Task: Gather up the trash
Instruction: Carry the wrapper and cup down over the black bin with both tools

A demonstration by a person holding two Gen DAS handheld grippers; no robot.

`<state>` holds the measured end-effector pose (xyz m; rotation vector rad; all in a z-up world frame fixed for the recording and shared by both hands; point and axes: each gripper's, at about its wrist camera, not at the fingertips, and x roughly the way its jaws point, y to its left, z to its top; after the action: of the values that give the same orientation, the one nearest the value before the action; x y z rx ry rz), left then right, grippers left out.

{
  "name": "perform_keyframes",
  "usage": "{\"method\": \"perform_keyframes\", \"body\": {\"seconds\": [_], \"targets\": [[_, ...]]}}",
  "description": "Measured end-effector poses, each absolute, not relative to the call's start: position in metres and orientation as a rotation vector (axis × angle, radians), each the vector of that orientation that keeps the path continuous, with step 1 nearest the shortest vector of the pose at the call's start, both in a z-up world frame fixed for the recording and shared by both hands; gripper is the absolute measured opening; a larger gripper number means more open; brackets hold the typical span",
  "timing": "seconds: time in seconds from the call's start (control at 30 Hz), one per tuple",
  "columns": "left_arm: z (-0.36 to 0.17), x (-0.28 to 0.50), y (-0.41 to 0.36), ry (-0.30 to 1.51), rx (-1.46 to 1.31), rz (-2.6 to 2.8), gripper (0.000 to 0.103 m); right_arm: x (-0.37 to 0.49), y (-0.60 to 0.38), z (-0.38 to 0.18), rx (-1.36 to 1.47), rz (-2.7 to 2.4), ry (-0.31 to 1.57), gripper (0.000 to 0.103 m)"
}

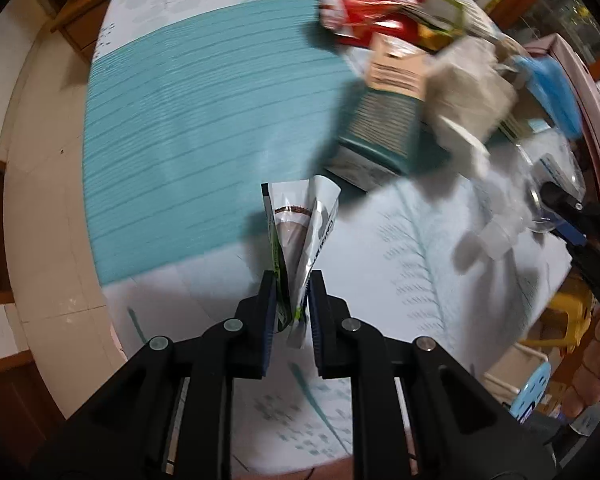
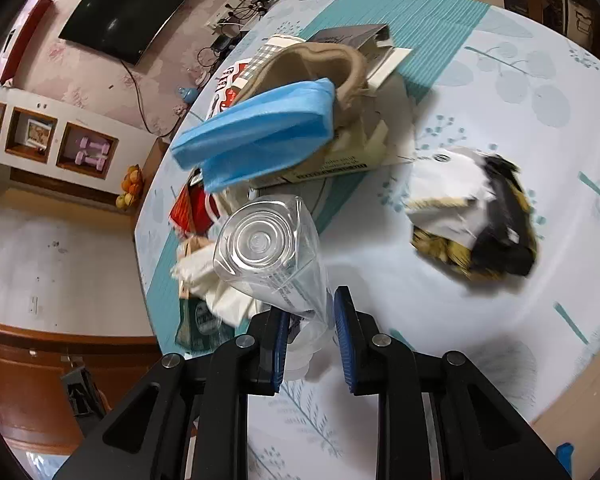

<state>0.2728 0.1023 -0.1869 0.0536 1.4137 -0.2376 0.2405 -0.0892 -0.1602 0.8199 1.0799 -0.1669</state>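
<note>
Keeping the left gripper (image 1: 292,280) clamped on the wrapper (image 1: 300,232), carry it to the pile beyond; right gripper (image 2: 312,312) seemingly pinches the clear bottle (image 2: 268,256).

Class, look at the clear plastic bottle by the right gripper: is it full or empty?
Empty: the clear plastic bottle shows no liquid; you see straight through it.

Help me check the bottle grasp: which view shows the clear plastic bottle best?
The right wrist view: the clear plastic bottle fills the centre, its neck between the right gripper pads. The left wrist view shows it only blurred at the right edge.
</note>
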Motion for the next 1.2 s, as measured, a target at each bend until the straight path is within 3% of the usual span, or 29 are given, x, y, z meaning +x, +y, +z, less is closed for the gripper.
{"method": "perform_keyframes", "body": {"seconds": [0.63, 0.83, 1.2], "targets": [[-0.137, 0.109, -0.059, 1.347, 0.146, -0.436, 0.013, 0.040, -0.136, -0.096, 0.584, -0.033, 1.081, 0.022], [-0.139, 0.044, -0.077, 1.344, 0.188, -0.469, 0.013, -0.033, -0.187, -0.123, 0.654, -0.078, 1.115, 0.022], [-0.225, -0.026, -0.146, 1.432, 0.296, -0.475, 0.013, -0.114, -0.254, -0.226, 0.773, -0.175, 1.204, 0.022]]}}
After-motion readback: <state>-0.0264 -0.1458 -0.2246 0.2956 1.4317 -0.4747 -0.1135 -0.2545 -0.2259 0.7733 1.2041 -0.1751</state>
